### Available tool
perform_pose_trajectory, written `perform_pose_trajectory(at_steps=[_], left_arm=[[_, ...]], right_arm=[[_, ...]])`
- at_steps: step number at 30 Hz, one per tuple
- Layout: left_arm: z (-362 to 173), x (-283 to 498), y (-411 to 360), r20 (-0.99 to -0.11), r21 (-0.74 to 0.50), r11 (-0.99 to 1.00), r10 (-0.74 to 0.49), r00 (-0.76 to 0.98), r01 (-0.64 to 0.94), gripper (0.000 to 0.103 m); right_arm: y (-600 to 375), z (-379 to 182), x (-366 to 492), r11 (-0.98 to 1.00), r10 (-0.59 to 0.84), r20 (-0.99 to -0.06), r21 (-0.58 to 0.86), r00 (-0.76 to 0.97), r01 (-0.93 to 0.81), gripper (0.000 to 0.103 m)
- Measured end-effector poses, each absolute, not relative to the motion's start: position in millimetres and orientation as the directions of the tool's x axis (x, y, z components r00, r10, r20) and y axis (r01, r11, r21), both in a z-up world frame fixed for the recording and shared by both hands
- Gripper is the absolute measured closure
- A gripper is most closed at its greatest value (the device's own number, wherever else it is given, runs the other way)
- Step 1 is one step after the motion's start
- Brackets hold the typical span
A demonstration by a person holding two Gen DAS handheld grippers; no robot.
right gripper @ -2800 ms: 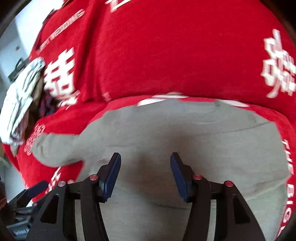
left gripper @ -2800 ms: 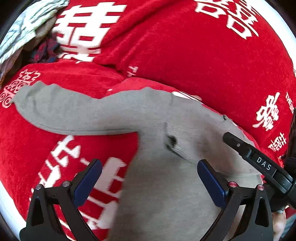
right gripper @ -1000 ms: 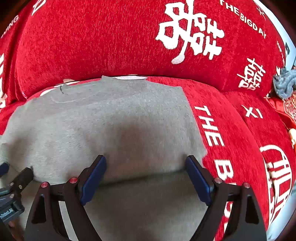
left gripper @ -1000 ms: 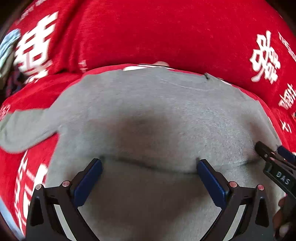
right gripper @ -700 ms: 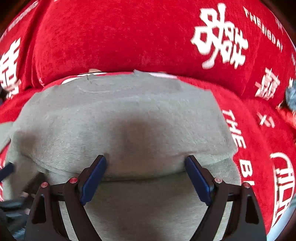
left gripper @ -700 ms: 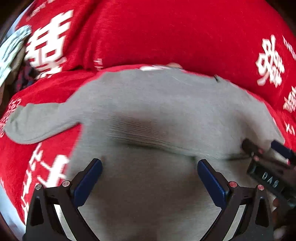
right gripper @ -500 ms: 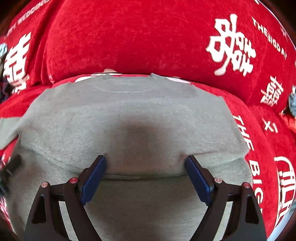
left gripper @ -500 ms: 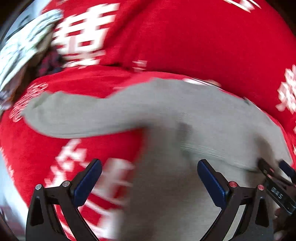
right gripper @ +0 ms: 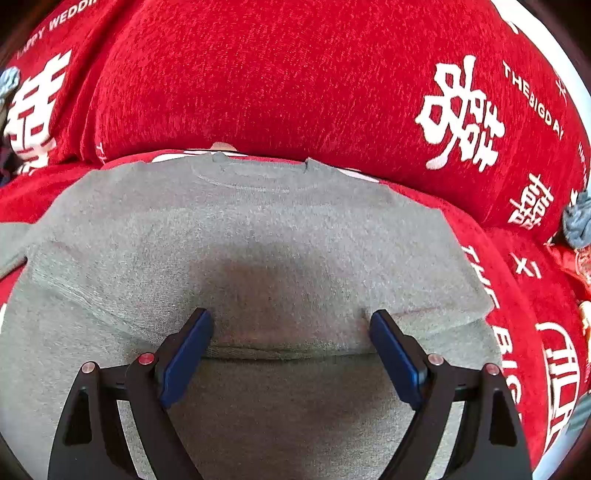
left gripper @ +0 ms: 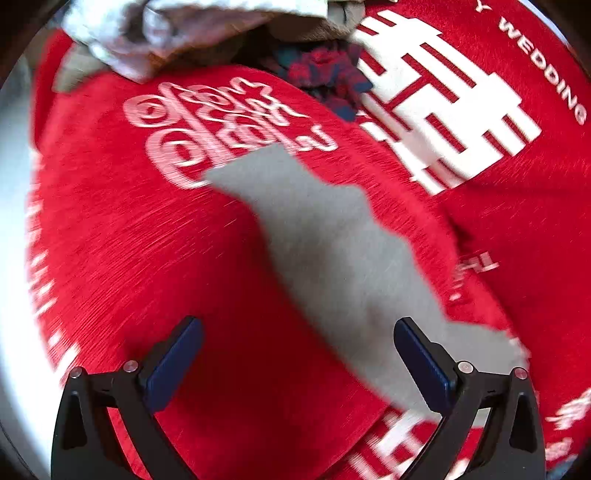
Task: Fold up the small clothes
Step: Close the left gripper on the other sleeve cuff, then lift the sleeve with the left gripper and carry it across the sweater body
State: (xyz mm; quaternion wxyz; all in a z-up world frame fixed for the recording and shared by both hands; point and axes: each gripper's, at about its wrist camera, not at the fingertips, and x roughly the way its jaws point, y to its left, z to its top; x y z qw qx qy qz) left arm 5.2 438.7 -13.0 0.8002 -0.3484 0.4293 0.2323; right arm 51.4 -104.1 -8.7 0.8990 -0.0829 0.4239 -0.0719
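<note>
A small grey sweater [right gripper: 258, 251] lies flat on a red sofa seat, neckline toward the backrest, with one sleeve folded across its body. Its other sleeve [left gripper: 332, 251] stretches out over the red seat in the left wrist view. My left gripper [left gripper: 295, 354] is open and empty, hovering over that sleeve near where it meets the body. My right gripper [right gripper: 290, 347] is open and empty, low over the sweater's body at the edge of the folded sleeve.
The red sofa cover [right gripper: 295, 74] has white printed characters. A heap of other clothes [left gripper: 207, 33] lies at the sofa's left end, with a dark patterned garment [left gripper: 325, 74]. A blue-grey cloth [right gripper: 578, 225] sits at the right end.
My left gripper has swung left from the sweater's body to the outstretched left sleeve. My right gripper has shifted slightly left and stays open over the body.
</note>
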Motion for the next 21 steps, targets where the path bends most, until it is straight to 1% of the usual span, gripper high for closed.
perform_pose_trajectory(at_steps=[4,7,9,10,11,13,14,17,21], left_arm=[[-16,34,456,-0.826,-0.395,0.661,0.049,0.562,-0.638,0.000],[-16,48,457,-0.803,-0.419,0.692,0.021,0.596,-0.588,0.001],[-14,50,464,-0.791,-0.423,0.693,0.032,0.611,-0.584,0.040],[-18,49,470,-0.789,-0.449,0.680,0.003,0.614,-0.580,0.076],[-25,47,476,-0.783,-0.489,0.659,-0.042,0.621,-0.572,0.090],[-29,33,487,-0.750,-0.552,0.623,-0.080,0.657,-0.554,0.091],[-29,29,489,-0.743,-0.559,0.619,-0.078,0.664,-0.552,0.094],[-23,21,490,-0.740,-0.538,0.636,-0.042,0.671,-0.553,0.095],[-13,9,488,-0.719,-0.532,0.646,-0.003,0.694,-0.548,0.095]], right_arm=[[-98,-5,51,0.966,-0.230,-0.739,-0.252,0.634,0.057,0.013],[-92,2,54,0.976,-0.192,-0.750,-0.212,0.633,0.046,0.013],[-78,10,58,0.979,-0.175,-0.743,-0.199,0.646,0.036,0.013],[-69,15,61,0.979,-0.167,-0.736,-0.202,0.656,0.023,0.013],[-63,17,63,0.979,-0.159,-0.733,-0.203,0.661,0.011,0.013],[-37,21,75,0.980,-0.122,-0.739,-0.197,0.662,-0.040,0.013],[-24,21,81,0.979,-0.107,-0.746,-0.194,0.657,-0.062,0.013],[16,17,99,0.972,-0.072,-0.755,-0.199,0.652,-0.123,0.013],[61,1,122,0.957,-0.067,-0.782,-0.226,0.619,-0.182,0.013]])
